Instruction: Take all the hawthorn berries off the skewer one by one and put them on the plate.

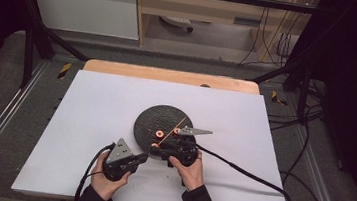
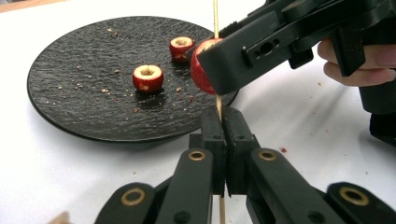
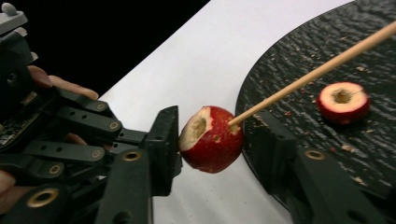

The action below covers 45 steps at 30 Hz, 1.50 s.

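The left gripper (image 2: 225, 128) is clenched on a thin wooden skewer (image 2: 215, 18), its two black jaws pressed flat together with the stick pinched between them near its lower end; the skewer rises from that grip and slants out over a round black textured plate (image 2: 84, 102) that lies on the white table cover (image 1: 95, 107). A red cored fruit piece with a pale hollowed top (image 3: 211, 139) sits threaded on the skewer just above the left gripper's jaws, at the near edge of the plate; the right gripper (image 3: 217, 149) is around it, one jaw touching the fruit's cut side, the other jaw close on the far side, though I cannot tell whether that one touches. Two more red cored fruit pieces (image 2: 147, 77) lie on the plate, apart from each other, with crumbs scattered around them. In the high view both hands (image 1: 107, 181) hold their grippers just beside each other at the plate's near rim.
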{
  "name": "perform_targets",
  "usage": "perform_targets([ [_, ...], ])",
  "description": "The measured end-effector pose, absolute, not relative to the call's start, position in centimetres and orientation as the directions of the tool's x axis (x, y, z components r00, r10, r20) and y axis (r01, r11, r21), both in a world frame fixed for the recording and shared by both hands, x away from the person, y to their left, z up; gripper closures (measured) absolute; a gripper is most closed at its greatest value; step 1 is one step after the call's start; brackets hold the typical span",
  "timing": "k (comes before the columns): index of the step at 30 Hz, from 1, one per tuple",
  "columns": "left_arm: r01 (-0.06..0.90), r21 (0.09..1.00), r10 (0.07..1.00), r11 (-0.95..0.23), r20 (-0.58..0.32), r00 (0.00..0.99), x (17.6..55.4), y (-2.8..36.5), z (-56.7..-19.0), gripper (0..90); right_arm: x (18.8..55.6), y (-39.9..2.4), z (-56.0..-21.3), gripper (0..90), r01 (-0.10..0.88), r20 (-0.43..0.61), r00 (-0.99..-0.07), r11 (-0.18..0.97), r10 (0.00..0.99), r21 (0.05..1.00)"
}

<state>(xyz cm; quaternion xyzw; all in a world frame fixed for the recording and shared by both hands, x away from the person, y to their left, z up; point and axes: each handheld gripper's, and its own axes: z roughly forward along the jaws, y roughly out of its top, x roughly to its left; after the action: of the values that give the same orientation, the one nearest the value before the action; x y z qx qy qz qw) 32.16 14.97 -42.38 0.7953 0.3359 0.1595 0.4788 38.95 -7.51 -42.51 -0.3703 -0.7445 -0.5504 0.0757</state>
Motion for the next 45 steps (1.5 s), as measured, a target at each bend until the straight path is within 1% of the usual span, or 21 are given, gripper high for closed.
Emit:
perform_targets([
  [6,0.379,0.869,0.687,-0.317,-0.065,0.724,32.1,15.0,-42.4,88.4,38.9,-7.5,-42.5,60.8,0.643,0.532,-0.712,0.122,0.457,0.756],
  [10,0.379,0.87,0.687,-0.315,-0.067,0.724,32.1,15.1,-42.3,88.4,39.0,-7.6,-42.3,61.0,0.633,0.519,-0.715,0.116,0.469,0.766],
  [17,0.374,0.875,0.686,-0.308,-0.069,0.725,32.0,15.3,-42.1,88.4,39.5,-8.2,-41.4,61.3,0.625,0.509,-0.714,0.108,0.481,0.773],
  [31,0.367,0.88,0.679,-0.302,-0.071,0.73,31.7,15.7,-41.9,88.4,40.7,-9.7,-39.3,61.5,0.591,0.458,-0.713,0.104,0.531,0.8],
  [45,0.357,0.887,0.678,-0.293,-0.071,0.732,31.7,16.0,-41.7,88.4,42.4,-11.2,-37.6,61.6,0.588,0.454,-0.697,0.08,0.556,0.805],
])
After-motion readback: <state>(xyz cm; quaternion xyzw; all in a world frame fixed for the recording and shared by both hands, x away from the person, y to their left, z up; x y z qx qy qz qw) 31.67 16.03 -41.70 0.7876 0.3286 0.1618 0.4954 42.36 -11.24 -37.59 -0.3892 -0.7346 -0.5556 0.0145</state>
